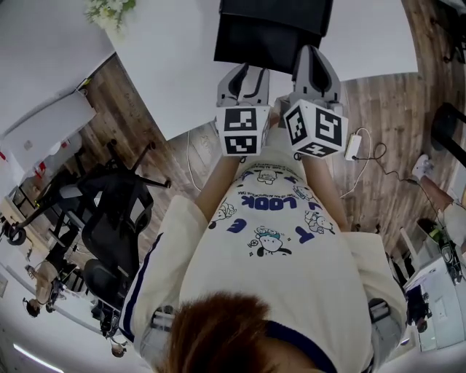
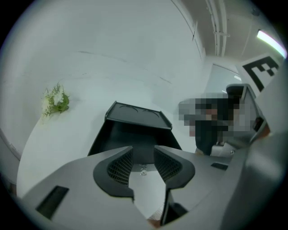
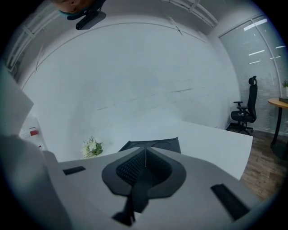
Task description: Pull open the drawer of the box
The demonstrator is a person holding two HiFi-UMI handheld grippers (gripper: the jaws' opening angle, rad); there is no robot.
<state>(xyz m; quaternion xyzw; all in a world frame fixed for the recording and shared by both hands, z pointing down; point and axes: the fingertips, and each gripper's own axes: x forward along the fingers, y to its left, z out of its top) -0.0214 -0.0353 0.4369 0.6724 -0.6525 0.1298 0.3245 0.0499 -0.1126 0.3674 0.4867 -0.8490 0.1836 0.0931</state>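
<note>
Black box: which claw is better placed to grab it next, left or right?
Probably left: the left claw is open, with the black box straight ahead of its jaws. The right claw is shut and empty.

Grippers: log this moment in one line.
left gripper open, empty | right gripper shut, empty | black box ahead on white table

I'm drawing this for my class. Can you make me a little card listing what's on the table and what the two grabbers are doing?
table: white, holds two things
box: black; its drawer looks pulled out toward the person
flowers: small white bunch, apart from the box
left gripper: jaws apart, nothing held
right gripper: jaws together, empty
</note>
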